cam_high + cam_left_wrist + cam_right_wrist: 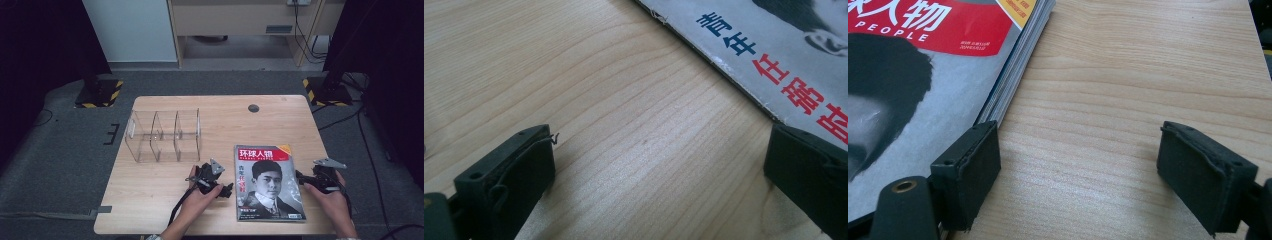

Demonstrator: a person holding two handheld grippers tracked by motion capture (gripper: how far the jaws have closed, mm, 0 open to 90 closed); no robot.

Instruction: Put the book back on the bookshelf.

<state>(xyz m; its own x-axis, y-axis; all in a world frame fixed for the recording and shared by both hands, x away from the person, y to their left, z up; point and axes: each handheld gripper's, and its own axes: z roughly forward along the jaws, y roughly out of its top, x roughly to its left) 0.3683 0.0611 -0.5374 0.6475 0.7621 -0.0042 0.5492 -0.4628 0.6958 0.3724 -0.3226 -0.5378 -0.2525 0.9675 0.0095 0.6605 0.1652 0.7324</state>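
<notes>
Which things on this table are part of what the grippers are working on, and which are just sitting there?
In the job:
magazine, flat on the table
left gripper, open beside the magazine's left edge
right gripper, open at the magazine's right edge

Just lying about:
clear plastic divider rack, standing apart at the back left

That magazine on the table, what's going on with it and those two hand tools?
A person holds a tool in each hand, one on either side of the magazine, which lies flat, cover up, on the wooden table. The left tool sits by the magazine's left edge, the right tool by its right edge. Both have their jaws wide open with nothing between them but bare wood, so the magazine is not gripped yet. A clear divided organizer stands farther back on the left.
</notes>
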